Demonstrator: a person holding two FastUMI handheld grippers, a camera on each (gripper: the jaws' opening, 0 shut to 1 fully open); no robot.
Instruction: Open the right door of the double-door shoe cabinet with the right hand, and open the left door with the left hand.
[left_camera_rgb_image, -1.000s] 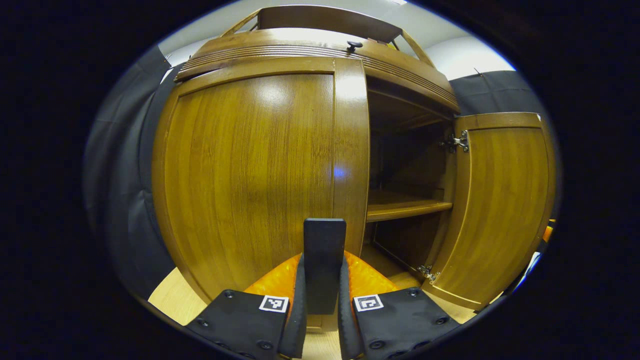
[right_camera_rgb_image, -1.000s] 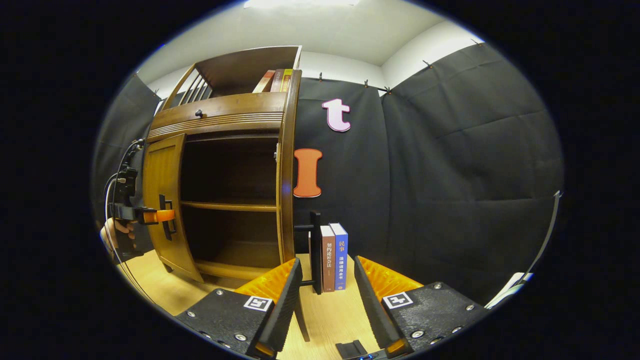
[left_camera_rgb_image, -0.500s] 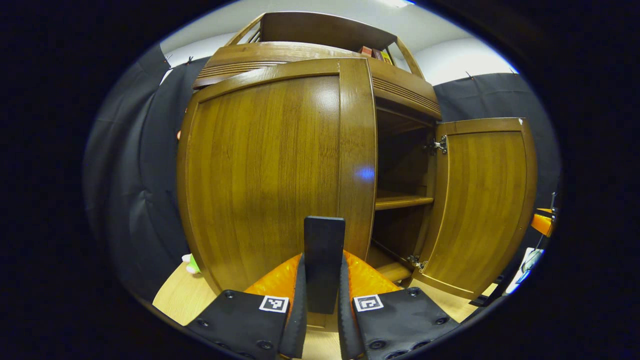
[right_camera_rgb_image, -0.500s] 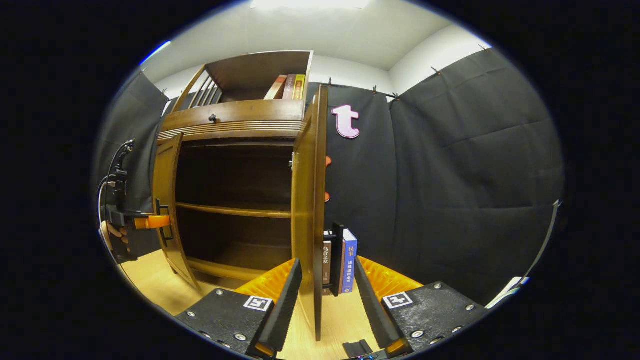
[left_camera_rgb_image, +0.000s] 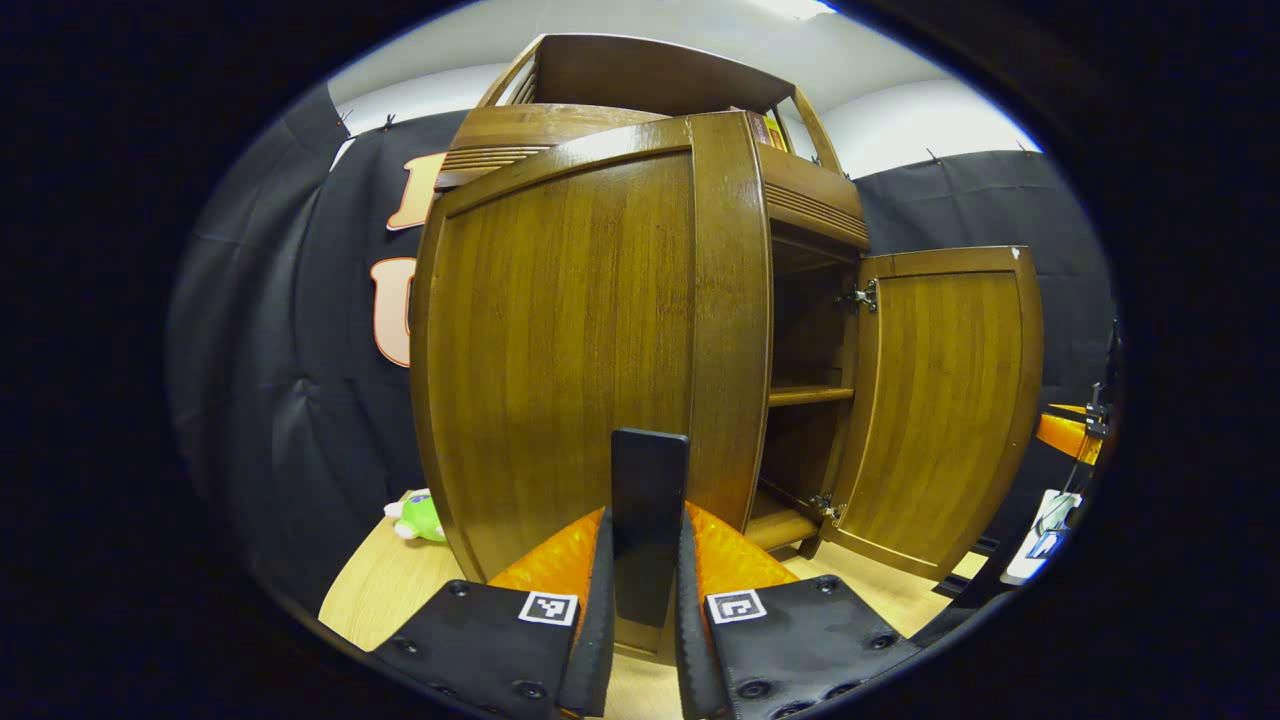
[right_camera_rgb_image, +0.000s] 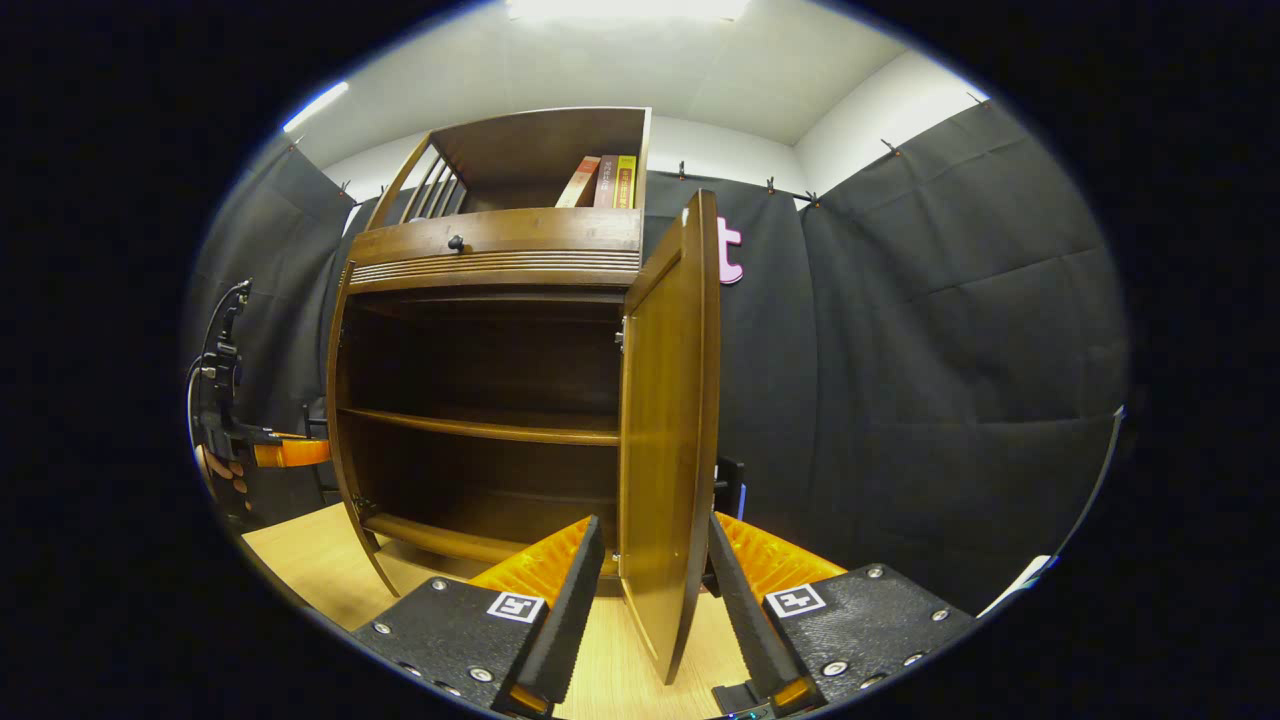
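The wooden shoe cabinet (right_camera_rgb_image: 495, 245) stands with both doors swung out and its dark shelves (right_camera_rgb_image: 480, 428) bare. In the left gripper view the left door (left_camera_rgb_image: 570, 350) faces me, and my left gripper (left_camera_rgb_image: 648, 515) is shut on its upright black handle (left_camera_rgb_image: 650, 470). The right door (left_camera_rgb_image: 940, 400) hangs wide to the right. In the right gripper view that right door (right_camera_rgb_image: 668, 420) stands nearly edge-on between the spread fingers of my open right gripper (right_camera_rgb_image: 655, 522); its black handle (right_camera_rgb_image: 728, 478) peeks out behind it. Far left, a hand (right_camera_rgb_image: 215, 470) holds the left gripper (right_camera_rgb_image: 290, 452).
Books (right_camera_rgb_image: 605, 182) lean in the open top shelf above a drawer knob (right_camera_rgb_image: 456, 242). A green plush toy (left_camera_rgb_image: 418, 515) lies on the light wooden floor (right_camera_rgb_image: 300, 560) left of the cabinet. Black cloth walls close in on both sides.
The left door has swung further out with my left gripper on its handle. The right door has turned from edge-on towards showing its inner face, hiding the books behind it.
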